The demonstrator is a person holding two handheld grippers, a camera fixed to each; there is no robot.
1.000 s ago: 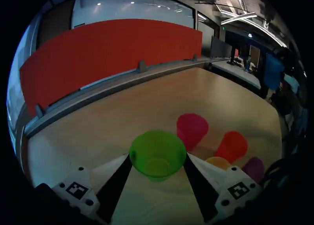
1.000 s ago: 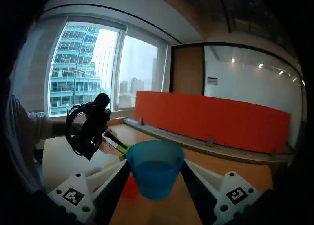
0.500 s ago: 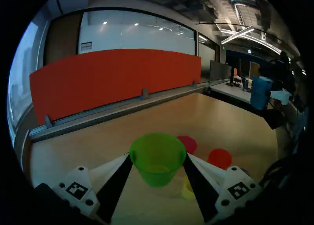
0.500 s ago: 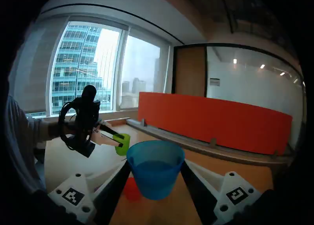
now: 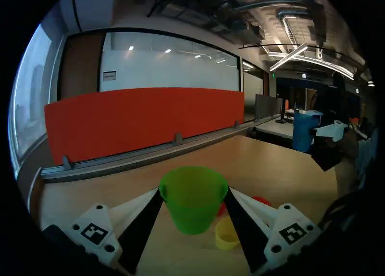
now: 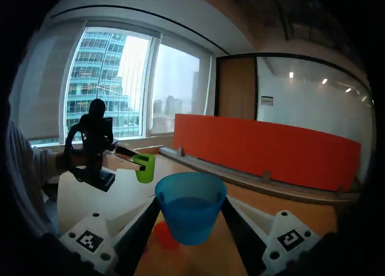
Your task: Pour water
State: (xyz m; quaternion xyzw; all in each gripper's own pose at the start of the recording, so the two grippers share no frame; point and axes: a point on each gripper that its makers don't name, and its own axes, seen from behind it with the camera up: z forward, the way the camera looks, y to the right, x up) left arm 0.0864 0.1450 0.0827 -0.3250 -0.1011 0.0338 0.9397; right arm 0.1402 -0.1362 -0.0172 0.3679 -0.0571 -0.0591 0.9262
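Left gripper view, nearest first: the left gripper (image 5: 193, 193) has its jaws pressed on both sides of a green cup (image 5: 193, 206). It holds the cup upright and clear of the worktop (image 5: 279, 167), on the camera's side of the red screen (image 5: 144, 114). From this low angle I cannot tell what the cup holds. Just below and behind it, also short of the red screen, a yellow cup (image 5: 225, 233) and a red cup (image 5: 262, 199) stand on the worktop. The red screen itself runs along the far edge.

Right gripper view: the right gripper (image 6: 191, 203) has its jaws clamped on a blue cup (image 6: 190, 225). This cup is upright too, with water (image 6: 190, 206) showing part-way up inside. Farther off, beyond the window end of the red screen, a hand (image 6: 67, 159) holds the left gripper with the green cup's mouth up. The two cups are well apart.

The step in hand looks like bringing the cups together before any tipping. To do it well, carry the blue cup level toward the green one so nothing slops over. Bring its rim just above and inside the green mouth. Then roll the right wrist slowly so the stream starts thin. The green cup should be kept level and steady, or lowered onto the worktop in front of the red screen. Both cups look thin and springy, so a harder squeeze could buckle a wall and spill.
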